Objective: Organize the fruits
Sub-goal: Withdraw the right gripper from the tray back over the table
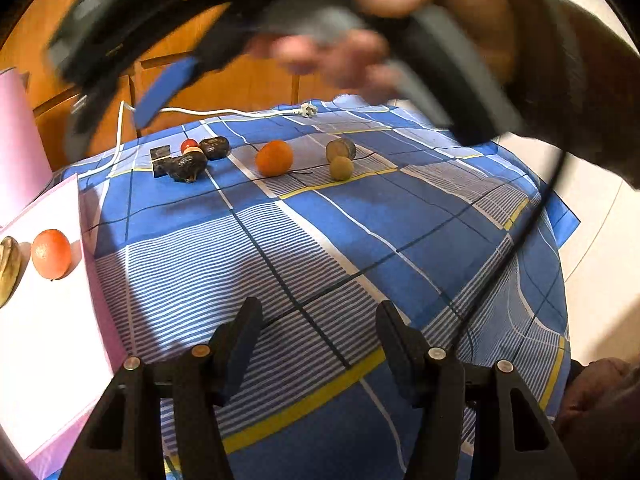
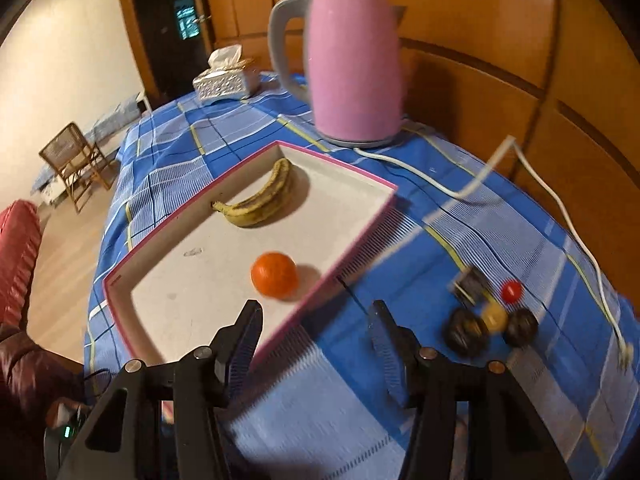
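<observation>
A table covered with a blue checked cloth with white and yellow lines [image 1: 360,240] carries the fruits and a shallow white tray with a pink rim [image 2: 256,160]. In the right wrist view, the tray holds a yellow banana with brown spots [image 2: 260,200] near its far side and a round orange fruit [image 2: 274,274] close to its near right rim; the two lie apart. The right gripper [image 2: 316,344] hangs above the near rim of the tray and the cloth, its black jaws released with nothing between them. To its right on the cloth, blurred, lie two dark wrinkled round fruits [image 2: 466,334], a small yellow fruit [image 2: 495,316] between them, a small red fruit [image 2: 512,291] and a small dark box [image 2: 470,282]. Behind the tray stands a pink electric kettle with a grey handle [image 2: 354,68], and a white cable [image 2: 560,216] runs over the cloth. A white tissue box [image 2: 224,78] sits further back. In the left wrist view, the left gripper [image 1: 320,344] is over bare cloth, jaws apart and empty. Far on the cloth lie a second orange fruit [image 1: 274,158], a yellowish round fruit [image 1: 341,168] and, touching it behind, a grey-brown round fruit [image 1: 341,149]. A blurred hand [image 1: 340,56] with a black tool fills the top.
</observation>
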Tool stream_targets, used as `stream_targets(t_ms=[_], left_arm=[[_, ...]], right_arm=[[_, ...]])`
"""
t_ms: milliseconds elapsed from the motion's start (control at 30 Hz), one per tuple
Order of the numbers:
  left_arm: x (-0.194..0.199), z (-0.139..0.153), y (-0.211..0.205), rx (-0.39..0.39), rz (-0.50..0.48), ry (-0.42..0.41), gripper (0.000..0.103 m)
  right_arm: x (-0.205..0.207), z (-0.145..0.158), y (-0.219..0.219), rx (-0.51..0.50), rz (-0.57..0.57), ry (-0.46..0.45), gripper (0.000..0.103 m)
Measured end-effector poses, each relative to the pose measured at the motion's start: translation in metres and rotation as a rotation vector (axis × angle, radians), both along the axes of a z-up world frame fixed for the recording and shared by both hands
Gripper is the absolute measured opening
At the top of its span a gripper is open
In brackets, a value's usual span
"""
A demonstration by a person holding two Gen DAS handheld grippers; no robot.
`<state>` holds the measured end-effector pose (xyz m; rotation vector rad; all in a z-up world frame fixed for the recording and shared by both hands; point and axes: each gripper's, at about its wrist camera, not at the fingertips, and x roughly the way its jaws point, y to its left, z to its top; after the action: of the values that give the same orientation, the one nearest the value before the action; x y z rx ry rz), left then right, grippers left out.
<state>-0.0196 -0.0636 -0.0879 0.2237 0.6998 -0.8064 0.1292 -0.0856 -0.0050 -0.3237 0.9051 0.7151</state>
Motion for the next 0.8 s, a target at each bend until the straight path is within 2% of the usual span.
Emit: stream_targets(t_ms=[167,400,600,800], left_arm=[[0.0,0.001,-0.003,0.014,0.004,-0.002,0.06],[0.002,0.001,-0.006,0.034,0.008,0.002,0.062],[0.001,0.001,-0.009,0.055,0.012,0.002,0.066],[0.002,0.002,-0.012,0.071,0.017,0.014,0.068]], right_arm=[[-0.028,0.01,-0.048,0.038,-0.082,-0.009,0.056],[-0.065,0.008,-0.13,0.051,-0.287,-0.013,0.056],[-0.093,-0.021,-0.188,0.048,-0.513,0.019,0.056],[-0.11,-0.05,-0.214,0.02,-0.644,0.035,0.056]])
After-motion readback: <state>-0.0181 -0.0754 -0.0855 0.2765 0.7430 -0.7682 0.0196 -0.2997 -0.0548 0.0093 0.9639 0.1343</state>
